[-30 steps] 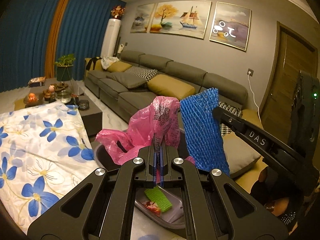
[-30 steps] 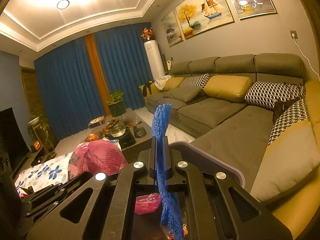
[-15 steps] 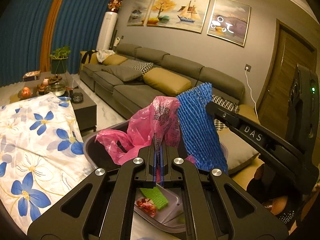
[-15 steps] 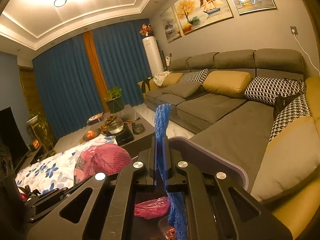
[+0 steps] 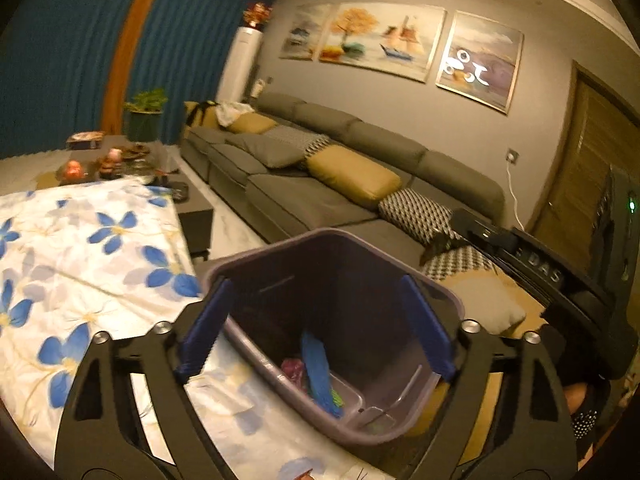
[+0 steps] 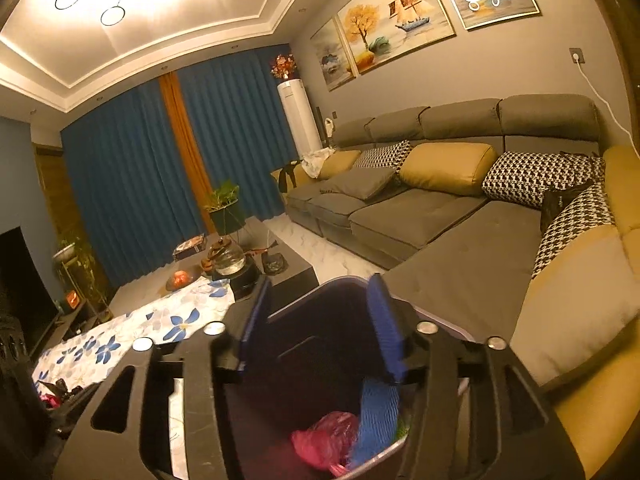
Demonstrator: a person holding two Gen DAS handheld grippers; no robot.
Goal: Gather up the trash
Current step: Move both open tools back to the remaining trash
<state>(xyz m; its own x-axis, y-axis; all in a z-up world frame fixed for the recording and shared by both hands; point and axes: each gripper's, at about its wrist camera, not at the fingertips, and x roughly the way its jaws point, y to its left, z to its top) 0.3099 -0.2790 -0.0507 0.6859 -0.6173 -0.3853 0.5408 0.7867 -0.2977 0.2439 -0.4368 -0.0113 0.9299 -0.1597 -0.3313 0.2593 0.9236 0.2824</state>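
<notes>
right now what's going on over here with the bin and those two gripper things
A person is clearing trash with a handheld gripper in each hand. Both the left gripper and the right gripper hang over the purple bin, their jaws just opened and nothing between them. The pink plastic bag and the blue foam net now lie inside the bin. The bin stands between the flowered tablecloth and the grey sofa.

Pink bag (image 6: pixel 326 438) half behind blue foam net (image 6: pixel 376 420), bin (image 6: pixel 440 322) bottom cropped
</notes>
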